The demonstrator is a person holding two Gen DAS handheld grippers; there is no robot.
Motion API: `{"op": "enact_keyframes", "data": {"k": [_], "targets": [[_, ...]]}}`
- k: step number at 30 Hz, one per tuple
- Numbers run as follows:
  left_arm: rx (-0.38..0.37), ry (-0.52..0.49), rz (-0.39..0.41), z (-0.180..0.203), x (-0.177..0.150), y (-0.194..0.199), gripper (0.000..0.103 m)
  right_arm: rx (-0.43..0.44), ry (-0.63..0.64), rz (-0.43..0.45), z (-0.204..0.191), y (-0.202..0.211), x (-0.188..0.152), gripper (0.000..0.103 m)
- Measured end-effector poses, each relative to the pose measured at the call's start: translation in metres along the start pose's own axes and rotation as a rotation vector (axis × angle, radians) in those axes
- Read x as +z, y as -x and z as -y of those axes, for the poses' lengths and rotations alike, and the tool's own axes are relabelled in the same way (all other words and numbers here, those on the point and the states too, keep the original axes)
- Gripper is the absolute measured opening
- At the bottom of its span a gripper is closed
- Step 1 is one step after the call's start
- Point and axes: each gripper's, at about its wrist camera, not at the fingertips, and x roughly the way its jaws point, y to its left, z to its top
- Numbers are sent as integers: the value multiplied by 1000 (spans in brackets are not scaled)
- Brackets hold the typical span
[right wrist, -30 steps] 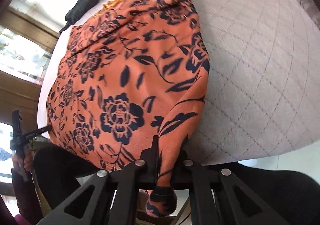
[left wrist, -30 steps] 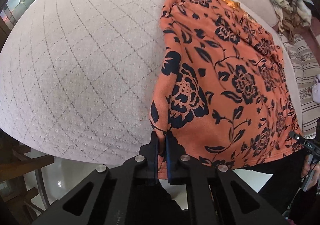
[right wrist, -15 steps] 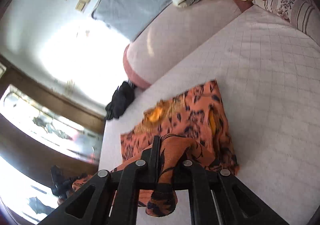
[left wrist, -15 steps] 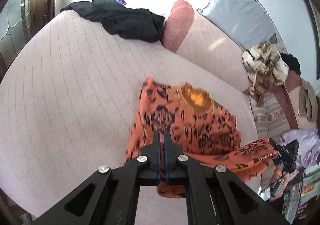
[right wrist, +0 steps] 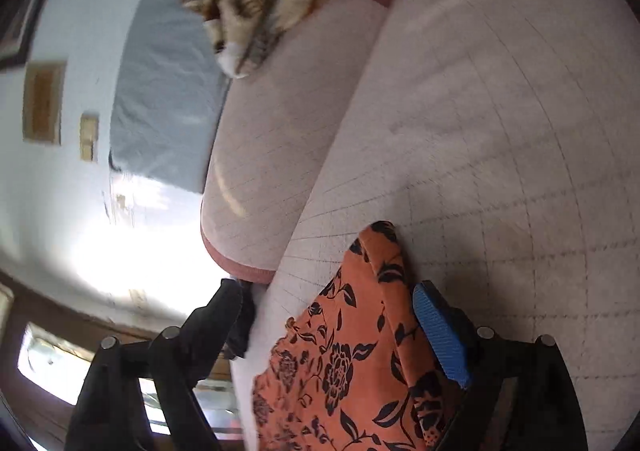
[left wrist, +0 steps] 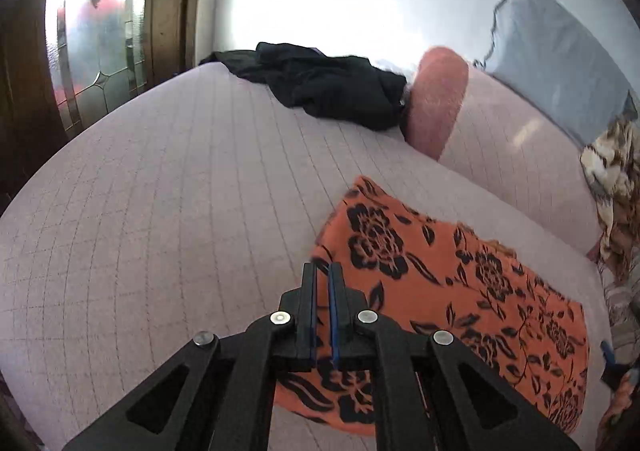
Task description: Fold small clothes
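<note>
The orange floral garment (left wrist: 472,291) now lies folded over on the bed; the right gripper (right wrist: 332,319) jaws have just been opening, releasing it.

You are not looking at any readable text, label, brand, number or sign in either view; the small plaques (right wrist: 42,103) on the wall are showing too blurred to make out.

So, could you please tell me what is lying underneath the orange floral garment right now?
The orange floral garment rests on the quilted pink cover, whose grid stitching shows all around it. It looks folded over, so a lower layer of the same cloth is likely beneath; anything else there is covered.
</note>
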Motion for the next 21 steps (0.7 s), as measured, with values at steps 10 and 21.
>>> {"op": "enact_keyframes", "data": {"k": [10,21], "targets": [[64,-53,-189,-3,-23,-57,41,-354,240,-205,-3,-66,-55,40],[152,159,-192,-73,0,-40,42,-207,645,-381,-157,-172,-201,41]]}}
